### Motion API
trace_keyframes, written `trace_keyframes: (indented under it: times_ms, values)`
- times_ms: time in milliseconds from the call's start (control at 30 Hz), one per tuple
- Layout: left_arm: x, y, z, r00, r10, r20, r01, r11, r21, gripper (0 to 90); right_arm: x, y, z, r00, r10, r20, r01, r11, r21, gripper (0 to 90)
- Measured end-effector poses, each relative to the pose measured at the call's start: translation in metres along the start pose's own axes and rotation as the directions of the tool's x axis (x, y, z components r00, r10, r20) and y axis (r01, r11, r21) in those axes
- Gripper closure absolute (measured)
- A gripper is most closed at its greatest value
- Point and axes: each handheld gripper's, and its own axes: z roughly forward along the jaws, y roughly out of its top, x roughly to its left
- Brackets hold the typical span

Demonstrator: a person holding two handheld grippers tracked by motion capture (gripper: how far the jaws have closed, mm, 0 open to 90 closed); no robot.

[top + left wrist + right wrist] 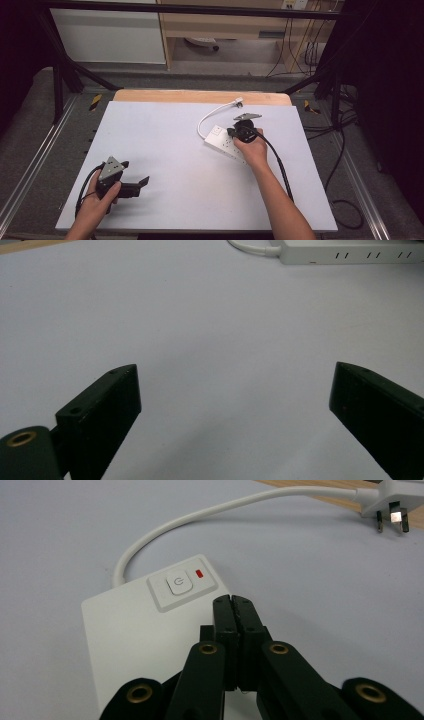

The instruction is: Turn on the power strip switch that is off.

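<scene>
right tongs [235,605], clenched on nothing, are hovering just short of the power button [178,584] on the white power strip [225,143], lying toward the desk's [165,150] far right. a glancing push risks sliding the strip rather than switching it. left tongs [136,185], released, are idling near the front-left corner. cord [210,515] and plug [390,507] are lying clear beyond.

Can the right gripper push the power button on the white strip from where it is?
Probably yes: the right gripper, jaws shut, hovers just short of the power button on the white strip, with nothing between them.
</scene>
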Motion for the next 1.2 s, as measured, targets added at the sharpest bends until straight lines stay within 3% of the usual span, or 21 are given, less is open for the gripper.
trace_keyframes:
  times_ms: [367,1200]
  values:
    - [-0.0002,0.0001,-0.0002,1.0,0.0,0.001,0.0,1.0,-0.001,6.5,0.0028,-0.0001,0.0002,0.9995,-0.024,0.019,0.024,1.0,-0.001,90.0]
    - [0.0004,-0.0002,0.0006,1.0,-0.002,0.0,0.002,1.0,0.005,6.6,0.0028,-0.0011,0.0011,0.9994,-0.029,0.018,0.029,0.999,0.015,90.0]
